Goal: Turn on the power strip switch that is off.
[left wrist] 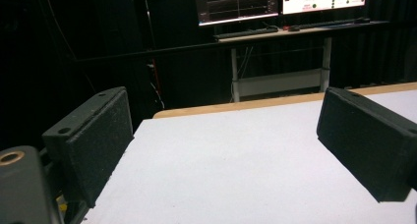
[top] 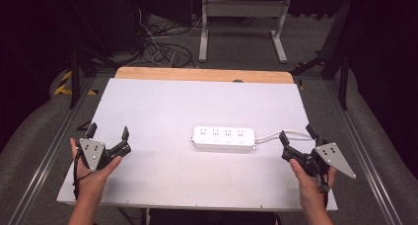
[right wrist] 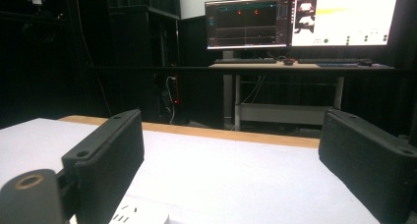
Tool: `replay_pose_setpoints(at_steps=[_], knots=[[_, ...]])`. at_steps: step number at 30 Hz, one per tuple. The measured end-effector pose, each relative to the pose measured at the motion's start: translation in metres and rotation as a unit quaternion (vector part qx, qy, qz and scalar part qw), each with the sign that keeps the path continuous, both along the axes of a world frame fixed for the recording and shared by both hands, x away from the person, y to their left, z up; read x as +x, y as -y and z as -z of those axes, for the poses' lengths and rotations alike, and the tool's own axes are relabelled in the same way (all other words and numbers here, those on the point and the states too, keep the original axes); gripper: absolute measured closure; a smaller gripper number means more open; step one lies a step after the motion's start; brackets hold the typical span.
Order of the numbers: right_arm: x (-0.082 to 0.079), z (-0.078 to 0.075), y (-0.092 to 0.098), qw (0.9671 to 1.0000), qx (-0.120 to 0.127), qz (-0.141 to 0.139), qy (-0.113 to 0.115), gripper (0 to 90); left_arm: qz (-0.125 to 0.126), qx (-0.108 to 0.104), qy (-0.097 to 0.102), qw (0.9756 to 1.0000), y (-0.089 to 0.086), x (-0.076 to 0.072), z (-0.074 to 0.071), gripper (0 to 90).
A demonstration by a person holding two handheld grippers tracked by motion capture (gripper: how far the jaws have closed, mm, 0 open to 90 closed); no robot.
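Observation:
A white power strip (top: 224, 137) lies flat right of the middle of the white table top (top: 197, 99), and its white cable (top: 276, 133) runs off to the right. My left gripper (top: 109, 131) is held near the table's left front, open, with bare table between its jaws; the left gripper view shows the same wide gap (left wrist: 231, 145). My right gripper (top: 296, 133) sits just right of the strip, beside the cable, also open. In the right gripper view (right wrist: 236, 165), a corner of the power strip (right wrist: 140, 216) shows by the left jaw.
A wooden strip (top: 204, 75) edges the table's far side. Beyond it are a white desk frame (top: 241, 18) and loose cables (top: 162, 50) on the floor. Lit monitors (right wrist: 295, 22) stand on a far desk. Metal rails (top: 47, 151) flank the table.

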State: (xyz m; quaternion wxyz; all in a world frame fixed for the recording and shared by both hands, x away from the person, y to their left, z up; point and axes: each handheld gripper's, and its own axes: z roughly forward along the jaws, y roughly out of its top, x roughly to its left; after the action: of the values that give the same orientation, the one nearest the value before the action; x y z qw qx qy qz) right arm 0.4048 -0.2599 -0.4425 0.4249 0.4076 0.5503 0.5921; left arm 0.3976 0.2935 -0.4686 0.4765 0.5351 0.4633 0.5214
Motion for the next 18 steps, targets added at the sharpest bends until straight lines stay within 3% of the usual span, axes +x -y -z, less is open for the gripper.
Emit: replay_pose_setpoints(at_steps=[18], knots=[[0.0034, 0.0025, -0.0028, 0.9999, -0.004, -0.008, -0.010, 12.2, -0.004, 0.000, -0.002, 1.0000, -0.0014, -0.0006, 0.0004, 7.2]])
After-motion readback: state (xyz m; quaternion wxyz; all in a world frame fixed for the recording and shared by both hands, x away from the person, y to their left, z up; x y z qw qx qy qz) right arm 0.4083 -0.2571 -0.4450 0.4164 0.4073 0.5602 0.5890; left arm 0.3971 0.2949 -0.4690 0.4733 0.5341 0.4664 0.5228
